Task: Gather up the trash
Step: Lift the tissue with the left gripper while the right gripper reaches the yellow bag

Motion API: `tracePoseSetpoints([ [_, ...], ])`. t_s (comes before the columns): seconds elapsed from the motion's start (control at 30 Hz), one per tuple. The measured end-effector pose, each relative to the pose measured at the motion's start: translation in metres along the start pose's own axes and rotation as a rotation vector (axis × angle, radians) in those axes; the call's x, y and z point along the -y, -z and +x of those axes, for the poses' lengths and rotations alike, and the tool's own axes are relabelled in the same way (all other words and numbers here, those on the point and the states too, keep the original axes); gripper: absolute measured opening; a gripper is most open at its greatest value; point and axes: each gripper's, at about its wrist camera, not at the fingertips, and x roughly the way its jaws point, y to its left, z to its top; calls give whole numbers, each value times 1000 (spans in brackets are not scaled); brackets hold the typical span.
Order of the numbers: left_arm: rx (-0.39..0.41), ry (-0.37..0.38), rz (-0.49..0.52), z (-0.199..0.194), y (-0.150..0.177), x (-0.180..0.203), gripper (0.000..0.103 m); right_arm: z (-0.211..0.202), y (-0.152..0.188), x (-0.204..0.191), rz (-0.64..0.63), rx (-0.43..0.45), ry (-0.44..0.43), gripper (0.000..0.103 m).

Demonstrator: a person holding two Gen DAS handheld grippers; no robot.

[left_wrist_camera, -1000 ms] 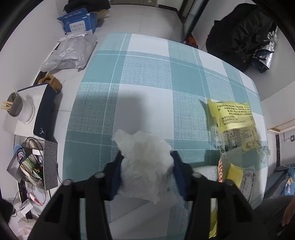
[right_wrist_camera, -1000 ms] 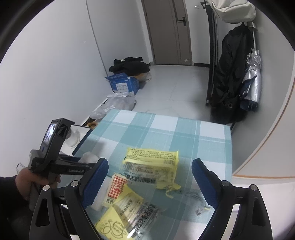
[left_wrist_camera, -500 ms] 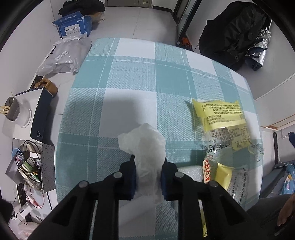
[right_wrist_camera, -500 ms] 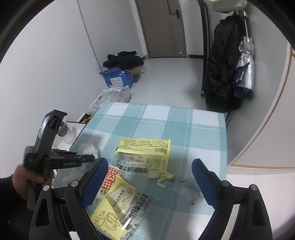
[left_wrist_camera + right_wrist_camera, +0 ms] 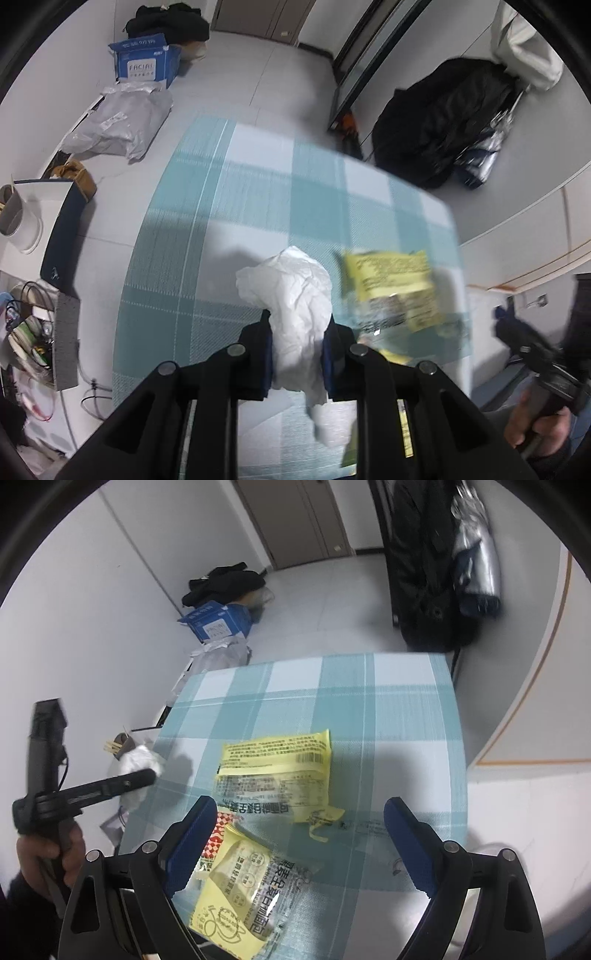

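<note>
My left gripper (image 5: 297, 326) is shut on a crumpled white tissue (image 5: 291, 291) and holds it above the teal checked tablecloth (image 5: 221, 206). In the right wrist view the same gripper (image 5: 147, 773) shows at the left with the tissue (image 5: 138, 758) at its tip, a hand around its handle. My right gripper (image 5: 301, 814) stands open above the near part of the table. Under it lie a yellow and clear wrapper (image 5: 277, 768), a second yellow wrapper (image 5: 240, 890) nearer me, and a red and white checked wrapper (image 5: 218, 834). The yellow wrapper (image 5: 391, 284) lies right of the tissue.
On the floor left of the table are a blue carton (image 5: 146, 61), a grey plastic mailer (image 5: 118, 123), a white cup with chopsticks (image 5: 18, 221) and a crate of cables (image 5: 40, 332). Dark coats (image 5: 424, 565) hang beyond the far right corner. The table's right edge (image 5: 461, 738) runs close to the wall.
The left gripper closed on the tissue and lifted it off the cloth. The right gripper rolled and sank toward the wrappers, which now lie closer beneath it.
</note>
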Motion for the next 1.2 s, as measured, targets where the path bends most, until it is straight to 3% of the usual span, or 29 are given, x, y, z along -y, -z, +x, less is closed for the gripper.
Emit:
tracePoseSetpoints([
  [0.17, 56, 73, -2, -16, -4, 4, 16, 19, -13, 9, 26, -79, -47, 92],
  [0.47, 104, 123, -38, -30, -8, -7, 16, 78, -24, 14, 59, -216, -102, 91],
  [0.73, 100, 144, -66, -30, -9, -12, 16, 95, -26, 4, 18, -240, -123, 83],
  [0.8, 102, 146, -66, -32, -9, -13, 16, 100, -24, 0, -1, -253, -138, 71],
  [0.93, 108, 148, -69, -34, -9, -15, 16, 102, -22, -7, -59, -240, -94, 64],
  [1.03, 106, 150, -70, -33, -9, -15, 16, 104, -21, -11, -94, -227, -51, 48],
  [1.07, 106, 149, -70, -33, -9, -15, 16, 105, -20, -12, -101, -227, -46, 36],
  [1.2, 104, 148, -67, -33, -9, -15, 16, 106, -19, -13, -116, -226, -20, 18],
])
